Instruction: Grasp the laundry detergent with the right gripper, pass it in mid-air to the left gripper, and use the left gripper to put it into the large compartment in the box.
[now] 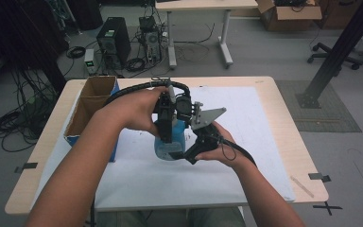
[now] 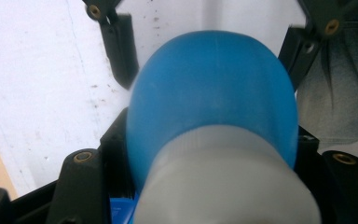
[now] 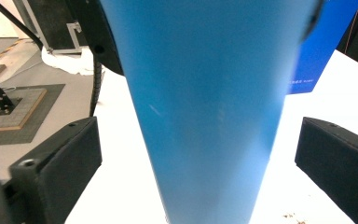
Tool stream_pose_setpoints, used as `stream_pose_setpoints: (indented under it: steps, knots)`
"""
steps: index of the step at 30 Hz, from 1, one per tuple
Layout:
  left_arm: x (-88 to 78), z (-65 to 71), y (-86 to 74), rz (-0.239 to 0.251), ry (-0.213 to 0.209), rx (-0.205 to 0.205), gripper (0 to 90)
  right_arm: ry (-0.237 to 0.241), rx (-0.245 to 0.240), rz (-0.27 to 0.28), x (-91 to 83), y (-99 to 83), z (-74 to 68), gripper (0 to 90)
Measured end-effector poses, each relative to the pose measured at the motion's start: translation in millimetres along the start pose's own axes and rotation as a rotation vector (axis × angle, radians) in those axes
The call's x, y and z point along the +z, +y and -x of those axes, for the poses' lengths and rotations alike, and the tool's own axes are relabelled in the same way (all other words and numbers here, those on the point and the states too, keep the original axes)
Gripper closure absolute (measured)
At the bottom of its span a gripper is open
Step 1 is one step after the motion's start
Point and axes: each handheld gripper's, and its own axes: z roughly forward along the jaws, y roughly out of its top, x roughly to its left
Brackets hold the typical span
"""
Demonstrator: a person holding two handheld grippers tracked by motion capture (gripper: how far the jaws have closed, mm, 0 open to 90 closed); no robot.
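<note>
Between both tongs, a blue bottle (image 1: 170, 142) stands on the white mat (image 1: 246, 142). The left tongs (image 1: 166, 137) clamp it from above; the right tongs (image 1: 189, 153) stand wide, jaws clear of its sides. No writing is readable.

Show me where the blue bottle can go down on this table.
The white sheet lies bare to the right of the hands, out to the table's right edge, and along the near strip below the blue bottle. The far right corner of the sheet is free too. It is crowded at the left, where the open cardboard box stands, and mid-table around both grippers.
</note>
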Motion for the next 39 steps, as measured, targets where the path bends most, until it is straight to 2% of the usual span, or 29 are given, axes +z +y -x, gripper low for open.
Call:
stream_pose_setpoints:
  steps: [2,7,10,12,13,14,15,16,19,20,23,24,25,26,29,31,32,33,34,36,37,38,39]
  knots:
    - [-0.5,0.3,-0.3,0.001,0.000,0.008,38.3,0.007,-0.008,0.009,-3.2,-0.2,1.6,0.5]
    - [-2.2,0.7,-2.0,0.004,-0.002,0.012,38.2,0.022,0.016,0.040,-10.8,0.5,3.8,0.5]
    - [-4.1,-0.5,-4.5,0.005,-0.005,-0.009,38.2,0.035,0.008,0.043,-17.6,0.3,4.2,0.5]
    - [-6.3,-3.5,-6.9,0.000,-0.012,-0.061,38.2,0.039,-0.005,0.040,-24.5,-1.1,4.7,0.5]
    - [-8.6,-6.5,-9.0,0.000,-0.015,-0.110,38.2,0.032,-0.017,0.035,-32.7,-3.0,7.1,0.8]
    - [-10.6,-9.0,-11.0,0.001,-0.013,-0.147,38.2,0.032,-0.017,0.035,-32.7,-3.0,7.1,0.8]
    - [-12.1,-11.0,-12.5,-0.001,-0.011,-0.175,38.2,0.018,-0.009,0.031,-41.6,-4.1,9.4,0.4]
    - [-14.5,-13.9,-15.2,-0.003,-0.007,-0.219,38.2,0.018,-0.009,0.031,-41.6,-4.1,9.4,0.4]
    - [-21.7,-23.7,-24.6,-0.001,-0.011,-0.338,38.1,-0.013,-0.011,0.012,-64.0,-5.1,14.9,0.4]
    - [-21.7,-23.7,-24.6,-0.001,-0.011,-0.338,38.2,-0.013,-0.011,0.012,-64.0,-5.1,14.9,0.4]
    - [-26.1,-30.2,-29.7,0.001,-0.019,-0.429,38.1,-0.032,-0.021,-0.022,-79.4,-4.1,19.2,0.6]
    - [-30.7,-34.2,-33.0,0.010,-0.008,-0.499,38.1,-0.055,-0.017,-0.058,-88.4,-3.1,23.1,0.4]
    - [-33.6,-36.3,-35.0,0.008,0.005,-0.529,38.1,-0.064,-0.016,-0.081,-92.5,-2.8,25.1,0.5]
    - [-33.6,-36.3,-35.0,0.008,0.005,-0.529,38.1,-0.064,-0.016,-0.081,-92.5,-2.8,25.1,0.5]
    - [-39.7,-41.4,-41.2,0.010,0.024,-0.613,38.1,-0.076,-0.011,-0.136,-102.6,-2.1,31.3,1.0]
    - [-43.5,-43.9,-45.1,0.021,0.032,-0.647,38.1,-0.098,-0.014,-0.178,-107.3,-1.5,35.1,0.9]
    - [-47.2,-46.1,-49.4,0.029,0.033,-0.683,38.1,-0.107,-0.006,-0.209,-111.6,-0.9,39.2,1.4]
    - [-49.0,-47.5,-52.2,0.033,0.032,-0.707,38.1,-0.109,-0.003,-0.217,-112.9,-0.5,40.2,1.3]
    - [-49.0,-47.5,-52.2,0.033,0.032,-0.707,38.1,-0.109,-0.003,-0.217,-112.9,-0.5,40.2,1.3]
    - [-50.9,-49.7,-56.2,0.032,0.026,-0.744,38.1,-0.119,-0.007,-0.235,-116.0,0.6,42.8,1.3]
    - [-52.9,-51.6,-60.0,0.033,0.020,-0.786,38.1,-0.123,-0.008,-0.254,-118.0,1.8,44.5,1.5]
    - [-52.9,-51.6,-60.0,0.033,0.020,-0.786,38.1,-0.123,-0.008,-0.254,-118.0,1.8,44.5,1.5]
    - [-54.4,-52.9,-62.5,0.032,0.016,-0.810,38.1,-0.125,-0.012,-0.262,-118.6,2.1,45.2,1.4]
